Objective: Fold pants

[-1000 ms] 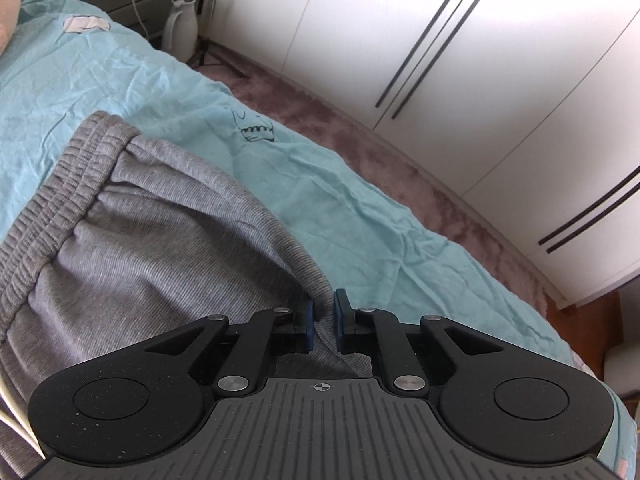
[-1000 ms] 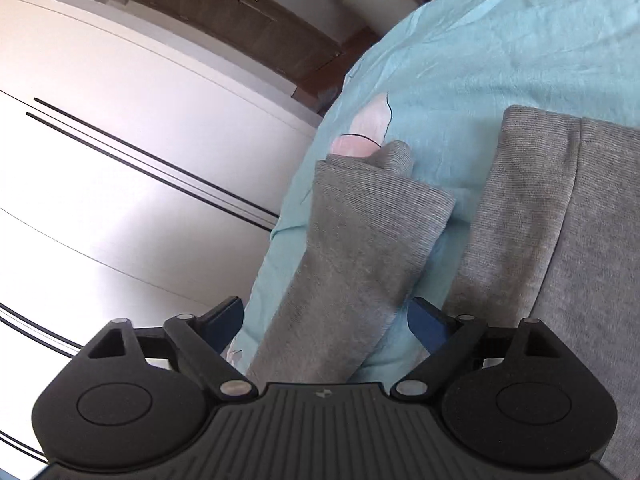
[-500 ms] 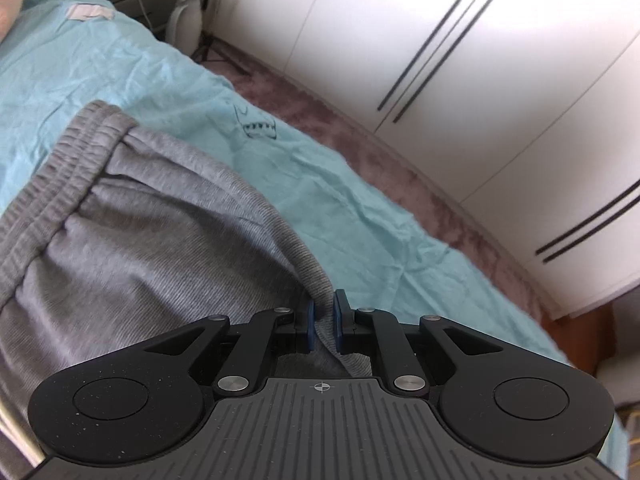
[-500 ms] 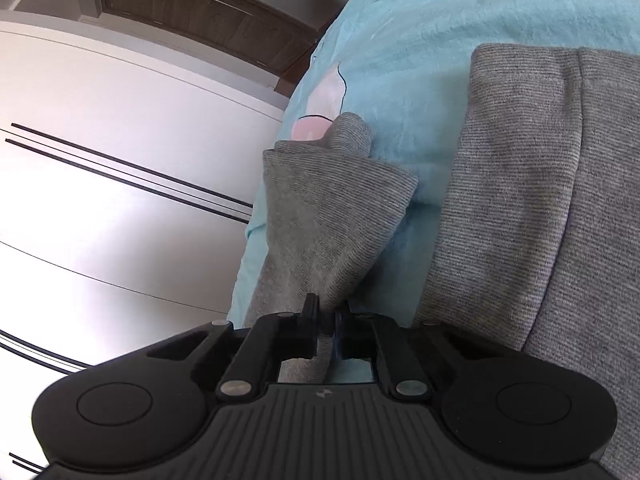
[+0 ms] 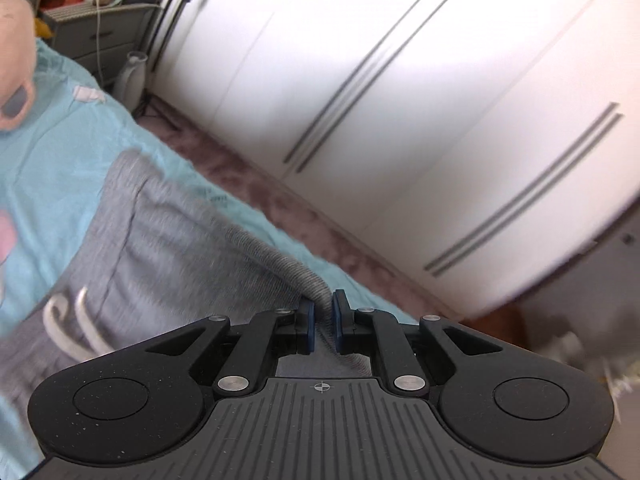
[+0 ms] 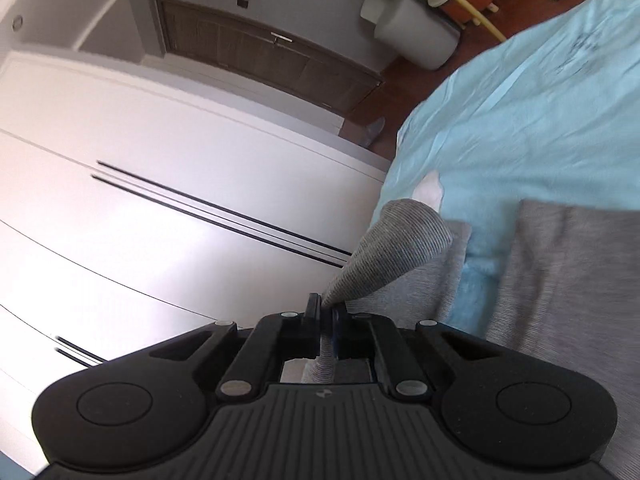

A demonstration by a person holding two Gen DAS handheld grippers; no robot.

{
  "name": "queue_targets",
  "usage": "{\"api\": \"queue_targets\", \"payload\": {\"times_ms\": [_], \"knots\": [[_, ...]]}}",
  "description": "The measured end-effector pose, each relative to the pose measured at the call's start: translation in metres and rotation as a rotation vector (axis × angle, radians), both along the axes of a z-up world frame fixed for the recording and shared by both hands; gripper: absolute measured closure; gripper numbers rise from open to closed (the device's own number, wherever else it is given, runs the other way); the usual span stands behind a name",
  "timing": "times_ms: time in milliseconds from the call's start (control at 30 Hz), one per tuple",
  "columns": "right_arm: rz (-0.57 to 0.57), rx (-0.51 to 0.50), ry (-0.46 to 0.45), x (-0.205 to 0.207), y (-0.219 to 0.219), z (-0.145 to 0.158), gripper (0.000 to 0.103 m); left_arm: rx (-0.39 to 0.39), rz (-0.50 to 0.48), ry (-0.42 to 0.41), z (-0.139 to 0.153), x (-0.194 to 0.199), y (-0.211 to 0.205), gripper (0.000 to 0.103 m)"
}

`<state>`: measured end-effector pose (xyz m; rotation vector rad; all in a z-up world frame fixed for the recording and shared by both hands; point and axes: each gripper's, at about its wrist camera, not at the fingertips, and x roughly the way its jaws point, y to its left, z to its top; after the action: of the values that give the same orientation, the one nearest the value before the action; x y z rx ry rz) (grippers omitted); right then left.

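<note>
Gripping the grey pants (image 5: 168, 248) over the teal sheet (image 6: 520, 120), left tongs (image 5: 323, 322) pinch the waistband, right tongs (image 6: 326, 322) a leg.

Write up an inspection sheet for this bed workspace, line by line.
Surface: light blue printed bedsheet, wrinkled.
Job's things: grey ribbed-knit sweatpants, waistband edge and one leg lifted; white drawstrings hanging out.
Clutter: nothing seen on the sheet.
Grippers: left gripper shut on the waistband; right gripper shut on the leg fabric.
Cables: thin white cord down the dresser front.
Surroundings: white wardrobe doors, dark wooden door, white floor vase.
</note>
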<state>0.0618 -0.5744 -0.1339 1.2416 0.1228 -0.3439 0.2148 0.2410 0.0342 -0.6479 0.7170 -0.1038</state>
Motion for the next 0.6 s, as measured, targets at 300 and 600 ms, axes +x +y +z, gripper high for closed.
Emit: {"api": "queue_targets", "payload": {"times_ms": [300, 600], "knots": [[-0.029, 0.017, 0.239, -0.141, 0.012, -0.041, 0.098, -0.061, -0.022, 0.177, -0.132, -0.135, 0.04, 0.092], [-0.016, 0.025, 0.535, -0.116, 0.014, -0.073, 0.093, -0.131, 0.166, 0.232, -0.187, -0.149, 0.098, 0.057]]}}
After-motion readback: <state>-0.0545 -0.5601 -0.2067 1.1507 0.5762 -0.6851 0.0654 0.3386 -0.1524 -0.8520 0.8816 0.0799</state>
